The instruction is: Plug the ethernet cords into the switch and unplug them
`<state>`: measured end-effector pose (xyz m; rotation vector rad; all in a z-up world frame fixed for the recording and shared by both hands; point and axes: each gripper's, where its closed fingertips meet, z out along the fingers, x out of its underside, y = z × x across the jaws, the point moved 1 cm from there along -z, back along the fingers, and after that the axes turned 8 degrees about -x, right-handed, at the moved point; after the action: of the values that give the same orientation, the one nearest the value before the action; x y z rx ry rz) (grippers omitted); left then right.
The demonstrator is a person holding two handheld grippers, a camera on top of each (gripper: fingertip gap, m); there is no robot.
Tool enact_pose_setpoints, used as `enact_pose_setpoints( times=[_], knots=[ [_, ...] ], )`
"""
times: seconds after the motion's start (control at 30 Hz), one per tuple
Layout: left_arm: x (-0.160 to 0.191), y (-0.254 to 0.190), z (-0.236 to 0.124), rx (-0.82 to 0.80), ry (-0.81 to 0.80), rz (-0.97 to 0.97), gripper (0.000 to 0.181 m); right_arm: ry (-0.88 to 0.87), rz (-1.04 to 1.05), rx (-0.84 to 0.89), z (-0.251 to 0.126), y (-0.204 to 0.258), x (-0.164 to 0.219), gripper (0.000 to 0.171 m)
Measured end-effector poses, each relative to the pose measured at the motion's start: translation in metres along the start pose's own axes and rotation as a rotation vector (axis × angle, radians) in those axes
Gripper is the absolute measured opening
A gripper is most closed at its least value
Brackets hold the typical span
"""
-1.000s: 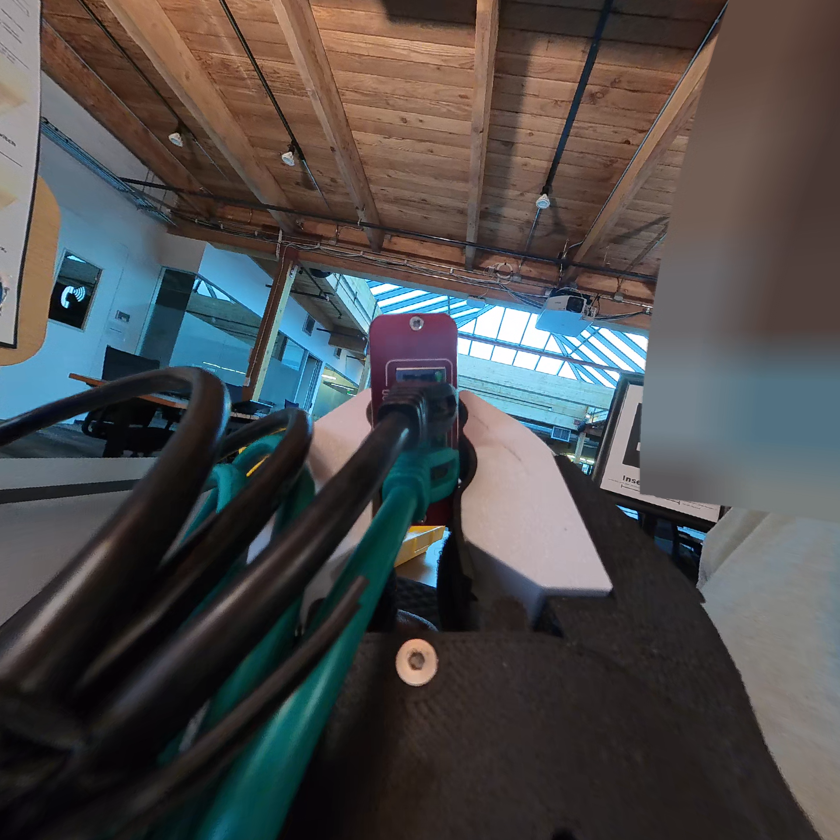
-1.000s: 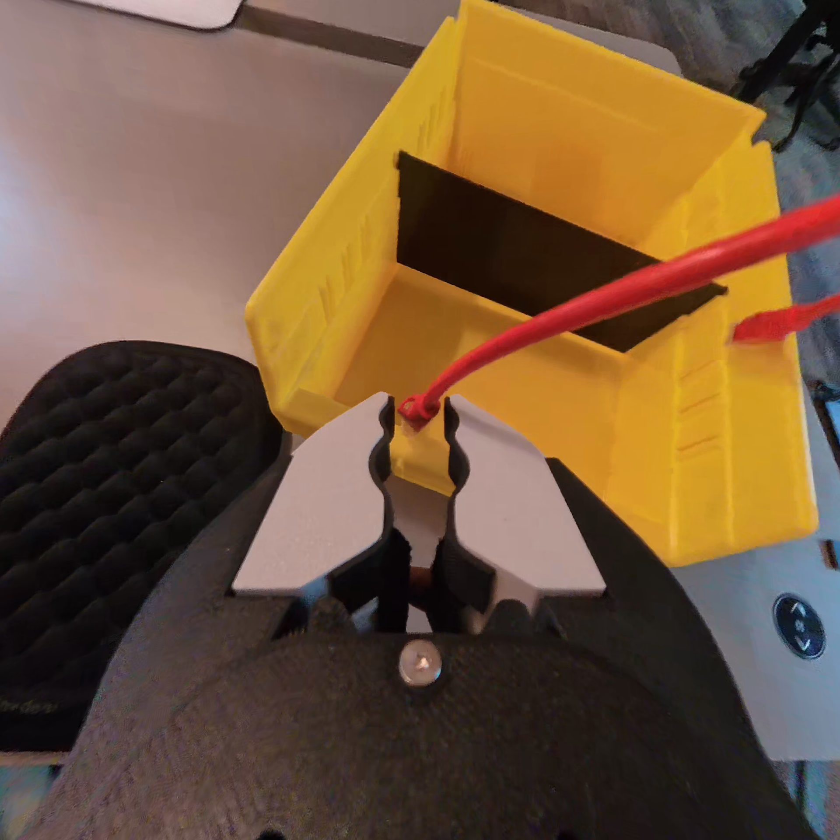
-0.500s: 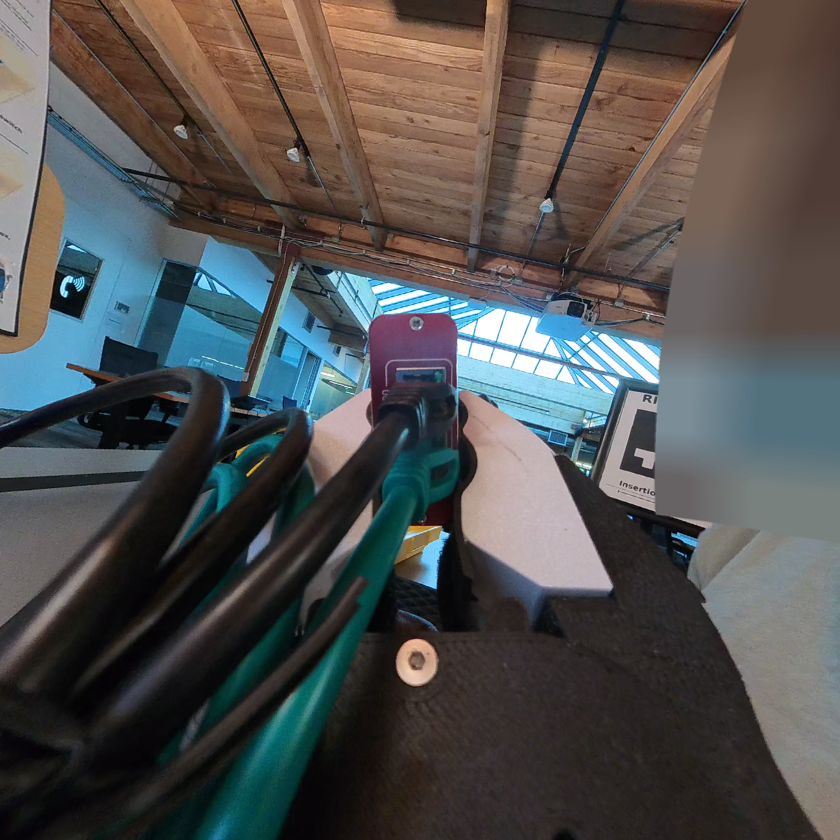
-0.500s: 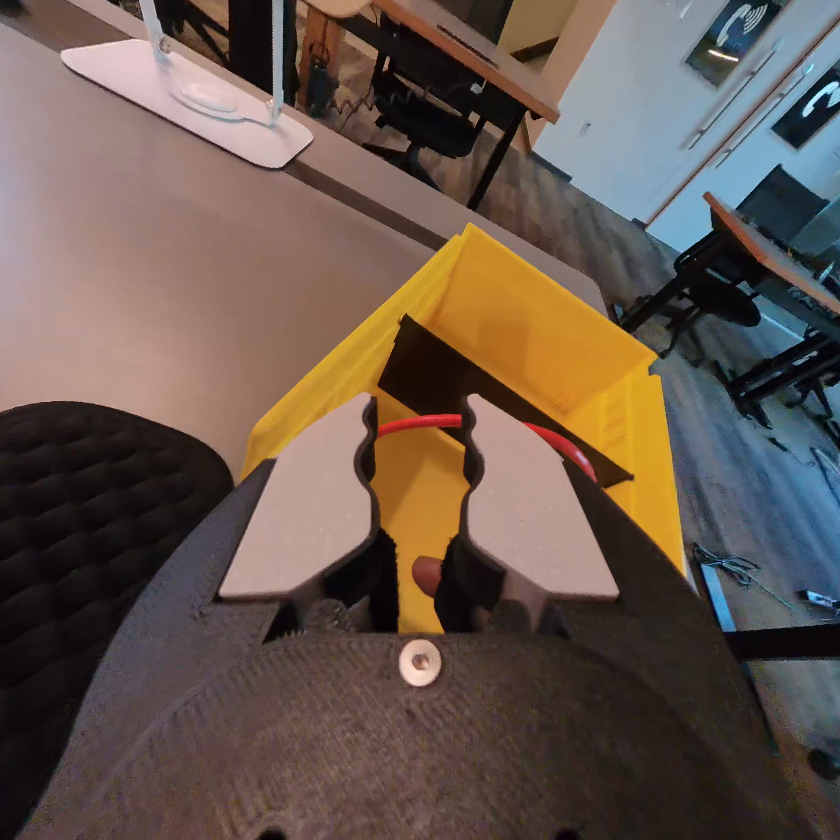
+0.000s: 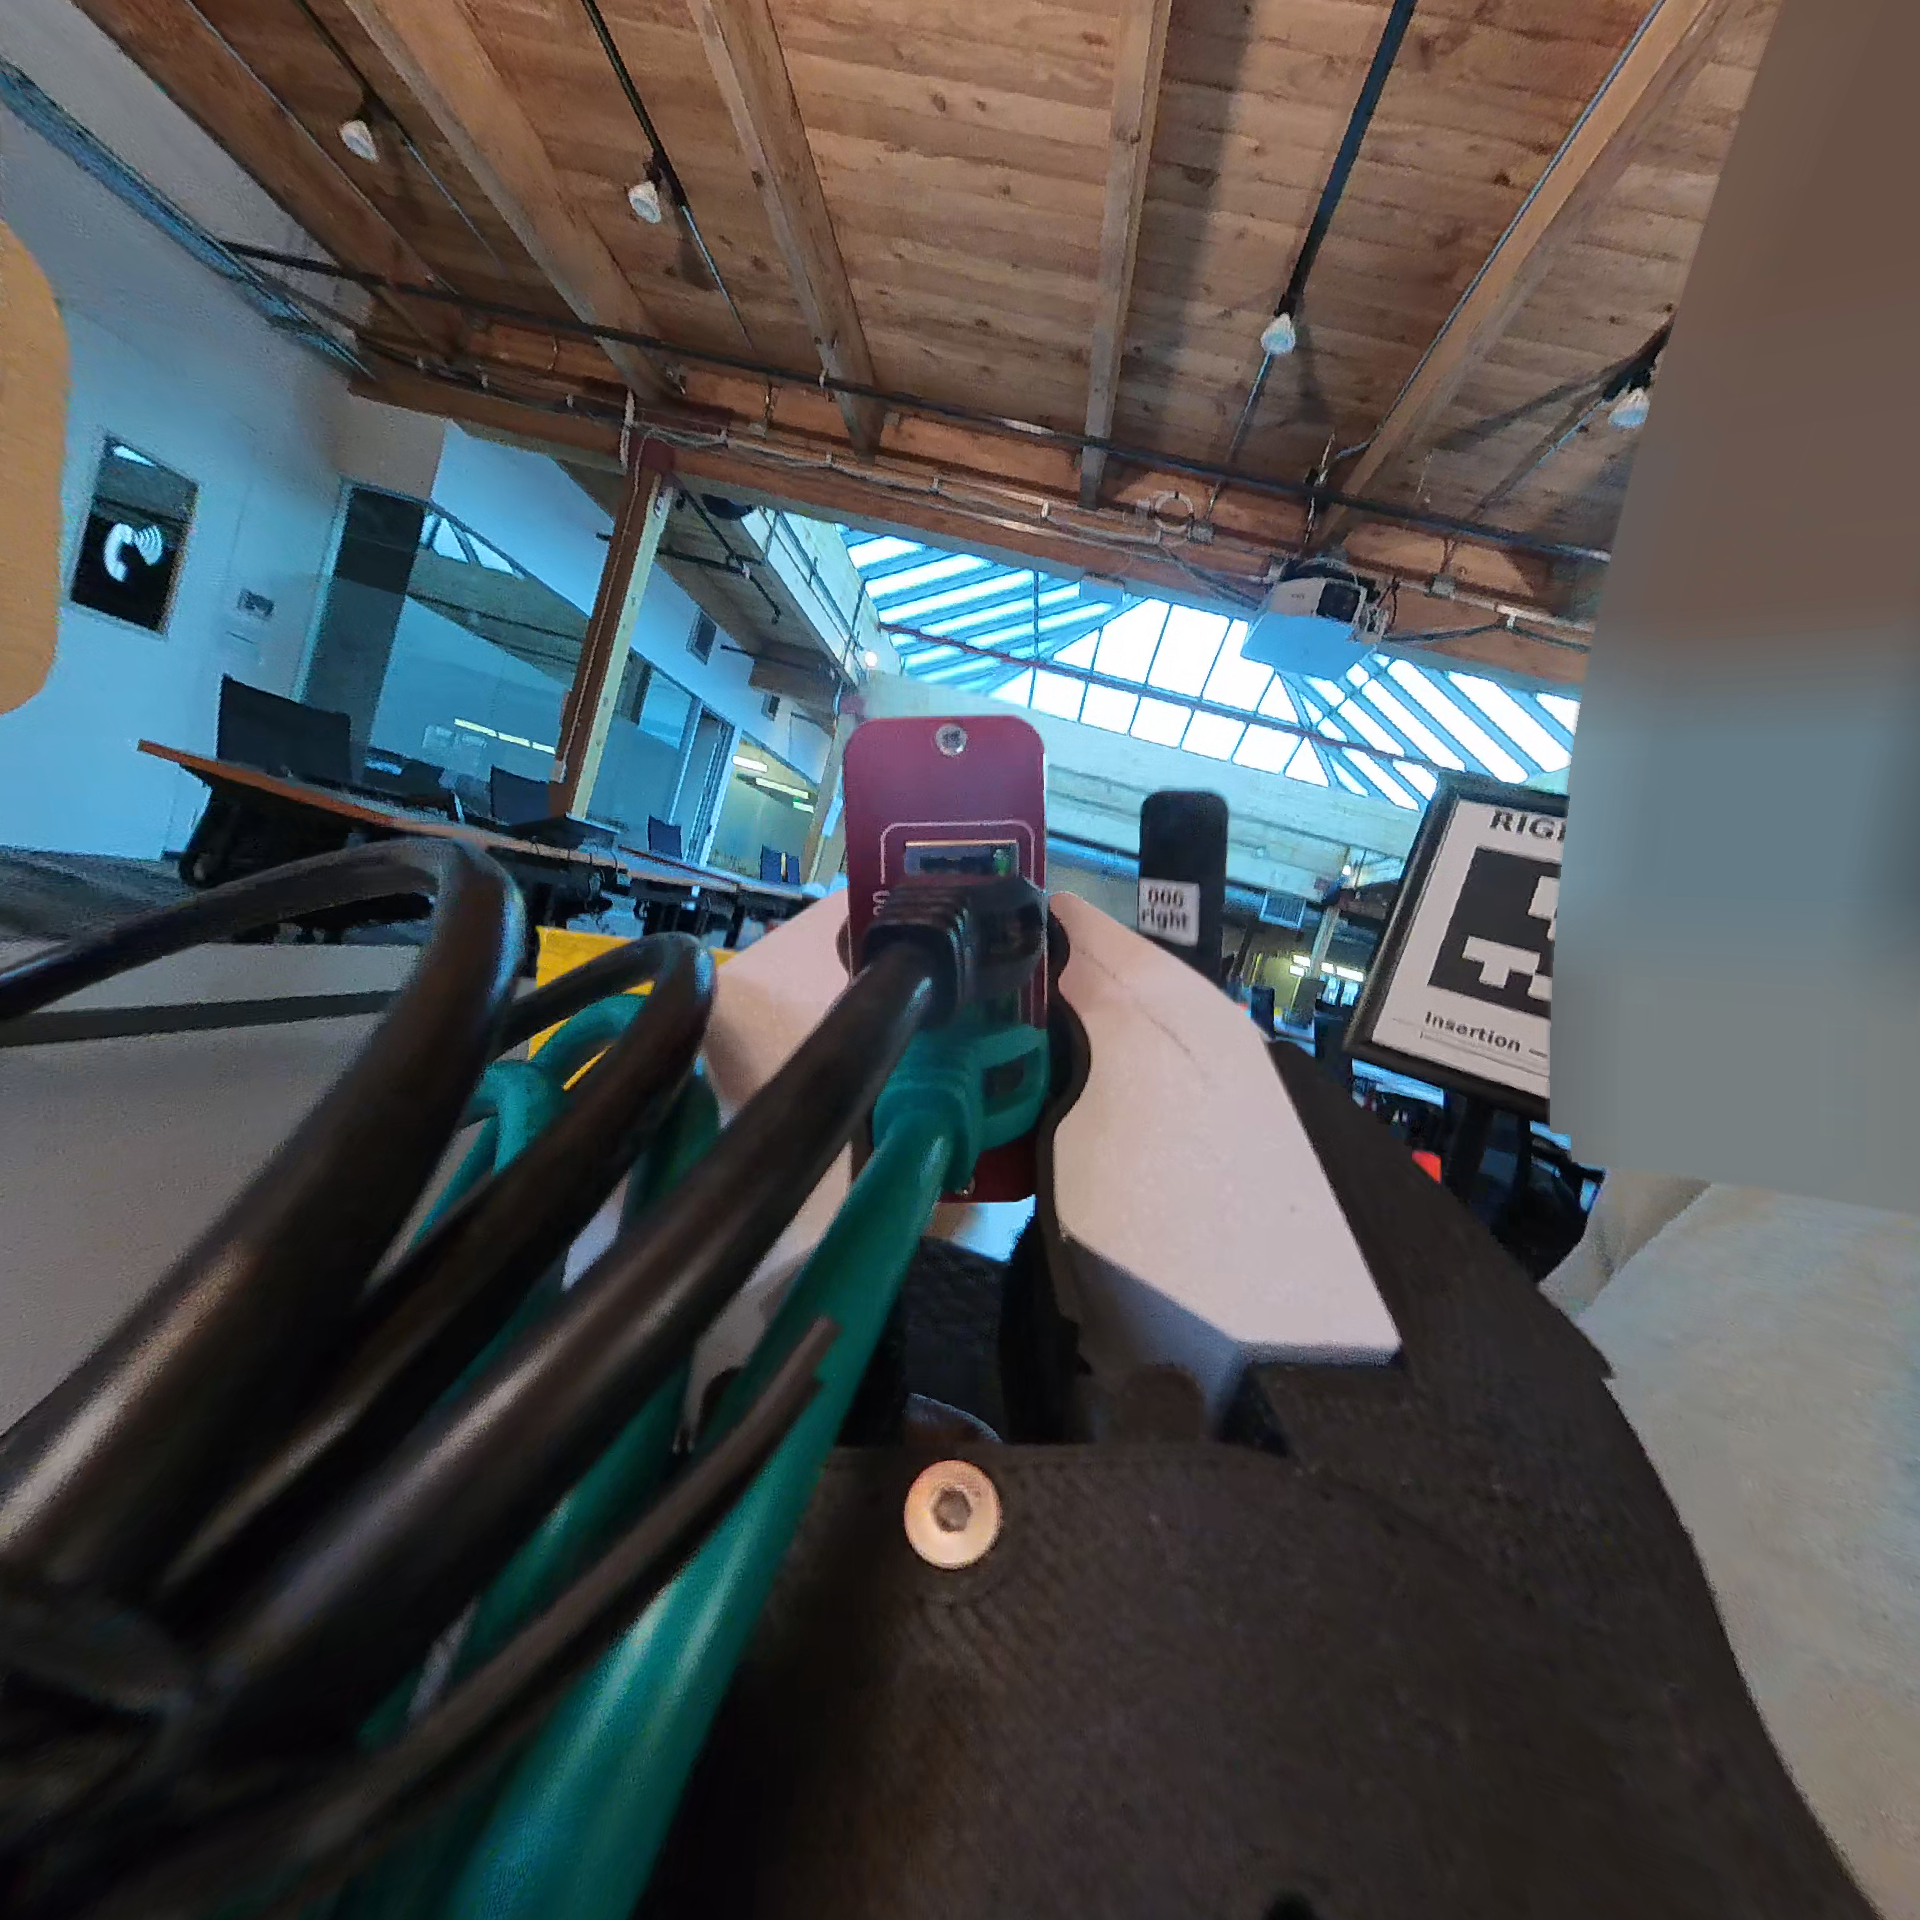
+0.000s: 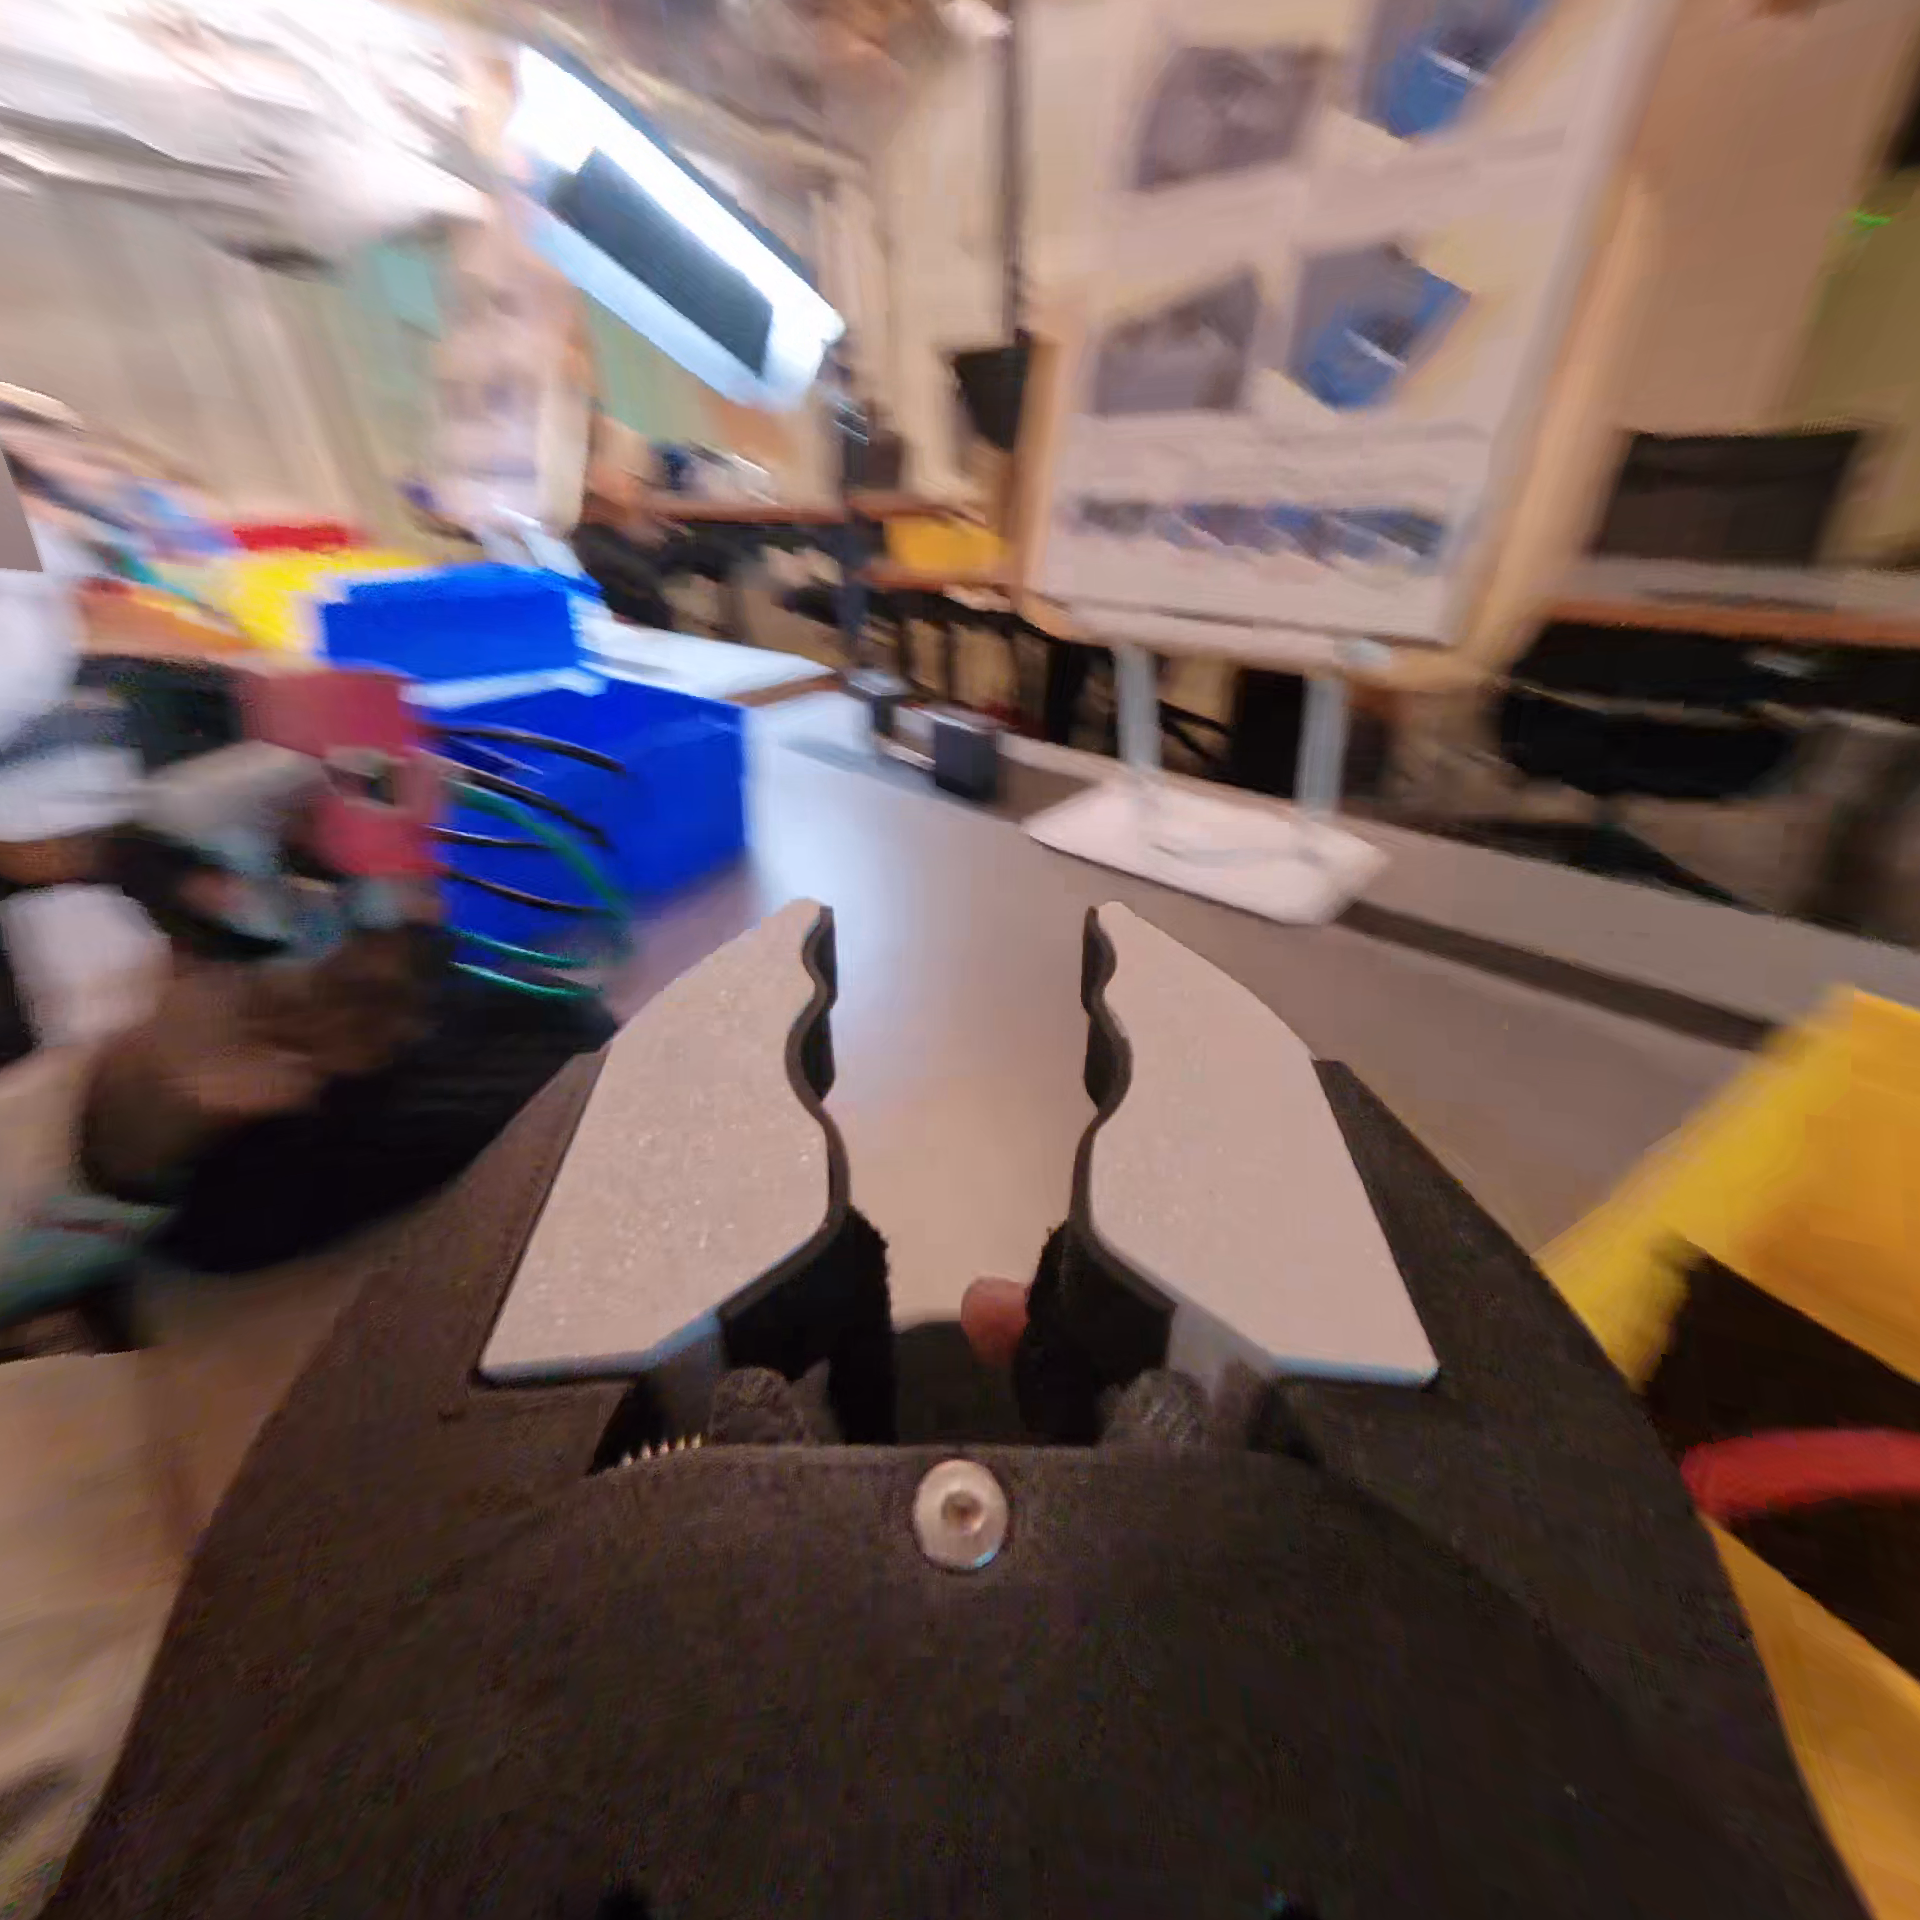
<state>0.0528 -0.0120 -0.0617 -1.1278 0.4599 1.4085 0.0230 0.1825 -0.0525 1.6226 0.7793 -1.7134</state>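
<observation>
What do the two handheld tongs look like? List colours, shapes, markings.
The left tongs and right tongs match: a black, rough-textured body with one silver hex screw at its centre, and two flat pale grey fingers edged inside with wavy black pads. No markings show on them. Cream fabric beside the left one may be clothing.

The switch (image 5: 943, 821) is dark red with a thin pale outline drawn round its open port. A black cord (image 5: 727, 1143) and a teal-green cord (image 5: 914, 1132) run from it. The left gripper (image 5: 945, 997) has pale grey-white fingers (image 5: 1184, 1143) on a black, finely textured body. The right gripper (image 6: 956, 997) wears light grey fingers (image 6: 686, 1153) edged in black. The tabletop (image 6: 1143, 966) is plain grey. The bin (image 6: 1766, 1174) is bright yellow with a black divider (a red cord (image 6: 1808, 1465) shows against it). Blue boxes (image 6: 582, 717) are blurred. Overhead, the ceiling (image 5: 935, 208) is warm brown planking.
</observation>
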Motion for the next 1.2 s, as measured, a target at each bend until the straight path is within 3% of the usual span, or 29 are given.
enact_pose_setpoints(
  times=[0.03,0.2,0.33,0.43,0.5,0.6,0.73,0.9,0.97,1.07,1.2],
  knots=[
    [0.004,-0.001,0.002,0.003,0.028,0.011,0.03,-0.033,0.004,-0.107,0.011,0.02,-0.006,0.046],
    [0.044,-0.013,0.009,0.056,0.277,0.106,0.028,0.022,-0.041,-0.475,0.056,0.101,-0.004,0.048],
    [0.09,-0.016,0.006,0.073,0.556,0.244,0.029,0.205,-0.098,-0.643,0.077,0.14,0.021,0.039],
    [0.098,-0.024,0.004,0.126,0.593,0.289,0.029,0.446,-0.14,-0.67,0.084,0.149,0.057,0.033],
    [0.1,-0.024,0.003,0.131,0.611,0.288,0.029,0.485,-0.158,-0.696,0.086,0.153,0.066,0.03],
    [0.084,-0.025,0.008,0.126,0.505,0.249,0.033,0.291,-0.108,-0.724,0.092,0.155,0.051,0.028],
    [0.05,-0.022,0.012,0.1,0.28,0.134,0.048,-0.087,0.125,-0.714,0.103,0.142,0.026,0.027],
    [0.042,-0.019,0.014,0.063,0.212,0.065,0.051,-0.471,0.397,-0.678,0.108,0.126,0.004,0.026],
    [0.041,-0.014,0.015,0.018,0.191,0.099,0.03,-0.502,0.411,-0.674,0.11,0.13,0.004,0.027],
    [0.04,-0.015,0.011,0.029,0.212,0.144,0.027,-0.449,0.367,-0.714,0.108,0.134,0.005,0.026],
    [0.053,-0.019,0.007,0.075,0.328,0.203,0.027,-0.226,0.249,-0.785,0.096,0.138,0.017,0.027]
  ],
)
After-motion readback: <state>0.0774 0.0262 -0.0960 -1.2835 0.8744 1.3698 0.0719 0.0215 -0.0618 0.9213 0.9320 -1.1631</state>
